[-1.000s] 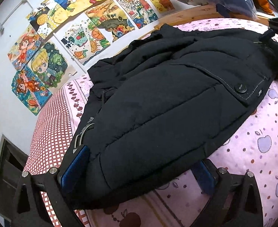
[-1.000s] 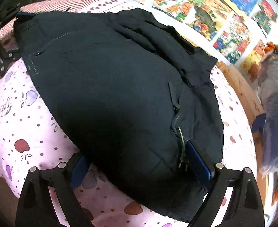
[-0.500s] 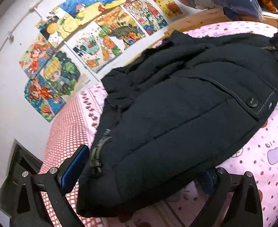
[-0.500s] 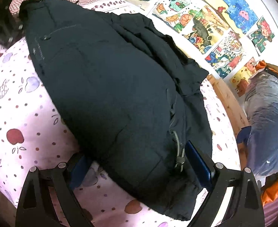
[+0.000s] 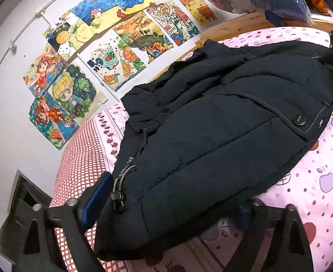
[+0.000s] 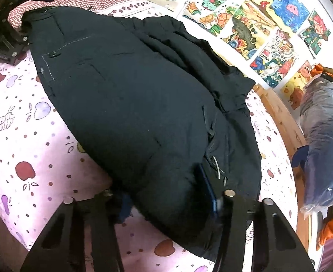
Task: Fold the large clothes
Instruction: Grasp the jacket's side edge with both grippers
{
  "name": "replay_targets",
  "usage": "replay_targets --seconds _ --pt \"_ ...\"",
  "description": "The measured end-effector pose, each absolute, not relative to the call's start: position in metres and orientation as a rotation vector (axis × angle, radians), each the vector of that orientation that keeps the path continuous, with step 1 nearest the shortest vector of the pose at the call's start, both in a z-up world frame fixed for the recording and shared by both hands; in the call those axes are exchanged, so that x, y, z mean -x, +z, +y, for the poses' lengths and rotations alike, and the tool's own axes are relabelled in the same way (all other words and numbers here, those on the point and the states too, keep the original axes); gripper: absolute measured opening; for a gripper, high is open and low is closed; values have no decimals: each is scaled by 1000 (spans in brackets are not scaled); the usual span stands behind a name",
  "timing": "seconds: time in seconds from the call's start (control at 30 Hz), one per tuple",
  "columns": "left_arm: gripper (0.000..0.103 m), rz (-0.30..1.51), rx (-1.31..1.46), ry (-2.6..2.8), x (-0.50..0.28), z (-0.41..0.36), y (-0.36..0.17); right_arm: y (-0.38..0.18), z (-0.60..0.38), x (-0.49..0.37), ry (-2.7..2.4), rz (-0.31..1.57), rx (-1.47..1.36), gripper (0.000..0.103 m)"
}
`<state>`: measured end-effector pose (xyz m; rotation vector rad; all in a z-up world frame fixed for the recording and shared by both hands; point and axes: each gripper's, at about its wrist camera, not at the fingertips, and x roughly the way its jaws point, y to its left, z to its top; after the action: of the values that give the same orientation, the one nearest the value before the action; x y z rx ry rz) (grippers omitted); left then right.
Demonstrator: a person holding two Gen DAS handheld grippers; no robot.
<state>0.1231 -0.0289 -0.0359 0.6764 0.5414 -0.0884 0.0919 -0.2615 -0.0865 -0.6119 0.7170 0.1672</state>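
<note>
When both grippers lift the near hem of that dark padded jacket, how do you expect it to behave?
The jacket looks puffy and quilted, so it will probably sag between the closing left gripper and right gripper rather than stay flat. Its bulk suggests some drag on the pink bedsheet. The loose drawcord toggle will likely dangle.

Kid's bedroom vibes

White wall (image 5: 5, 122) plastered with colourful cartoon drawings (image 5: 125, 36), pale wooden bed frame (image 6: 280, 113), pink apple-print bedsheet (image 5: 320, 181), red-checked pillow (image 5: 80, 156), plastic-wrapped bundles (image 6: 325, 140) piled beyond.
</note>
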Motion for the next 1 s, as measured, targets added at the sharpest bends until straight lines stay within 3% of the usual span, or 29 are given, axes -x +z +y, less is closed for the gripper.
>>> replay_targets --seconds 0.3,0.63,0.9,1.0 --pt "52 614 -598 -119 -134 -29 -33 -70 -270 -102 199 721 487 19" --pt "40 639 -535 -128 -138 -27 -26 -64 -272 -108 210 713 447 13" --pt "14 574 -465 -159 -132 -22 -5 -49 -268 -104 220 639 460 9" --pt "12 536 -460 -166 -127 -23 2 -43 -270 -98 217 599 480 8"
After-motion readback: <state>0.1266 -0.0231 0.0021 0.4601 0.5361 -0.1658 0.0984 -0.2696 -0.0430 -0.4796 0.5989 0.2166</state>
